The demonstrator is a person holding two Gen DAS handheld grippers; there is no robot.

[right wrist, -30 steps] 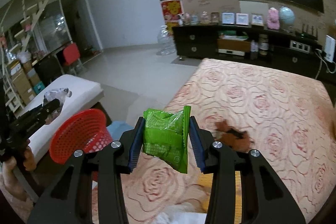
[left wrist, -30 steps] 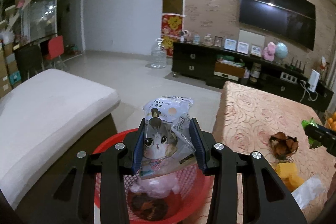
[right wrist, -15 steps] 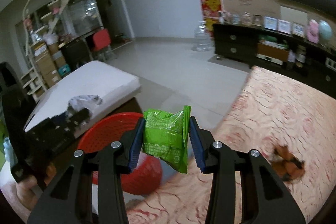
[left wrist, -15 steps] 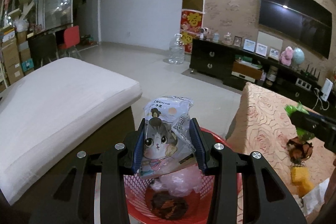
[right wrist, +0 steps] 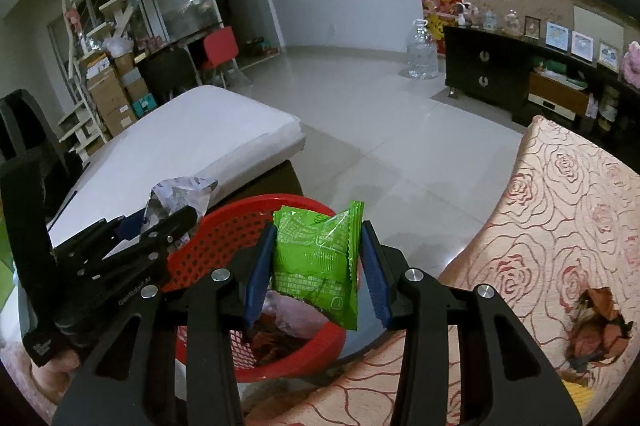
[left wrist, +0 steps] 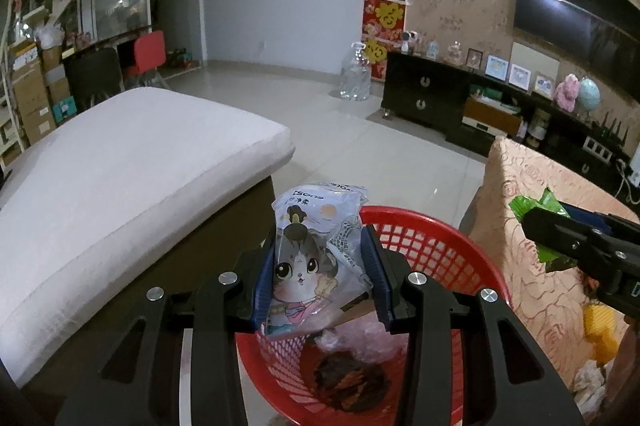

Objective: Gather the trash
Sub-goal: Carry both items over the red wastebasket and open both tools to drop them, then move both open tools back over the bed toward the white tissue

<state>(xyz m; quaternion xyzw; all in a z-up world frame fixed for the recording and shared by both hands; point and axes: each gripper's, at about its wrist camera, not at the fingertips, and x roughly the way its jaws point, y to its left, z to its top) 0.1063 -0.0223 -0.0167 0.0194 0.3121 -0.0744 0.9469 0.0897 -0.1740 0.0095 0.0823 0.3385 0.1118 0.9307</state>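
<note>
Both tools now over red basket, left tool pinching cat packet, right tool pinching green wrapper.

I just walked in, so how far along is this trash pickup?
Done: the red basket already holds some crumpled plastic and dark scraps. In hand: the left gripper clamps a cat wrapper and the right gripper a green wrapper, both over the basket. Left: brown scraps and a yellow piece on the table.

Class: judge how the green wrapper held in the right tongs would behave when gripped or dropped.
The green wrapper is probably floppy: its crinkled film sags below the pads. It looks light and nearly empty, so it may flutter toward the red basket.
</note>
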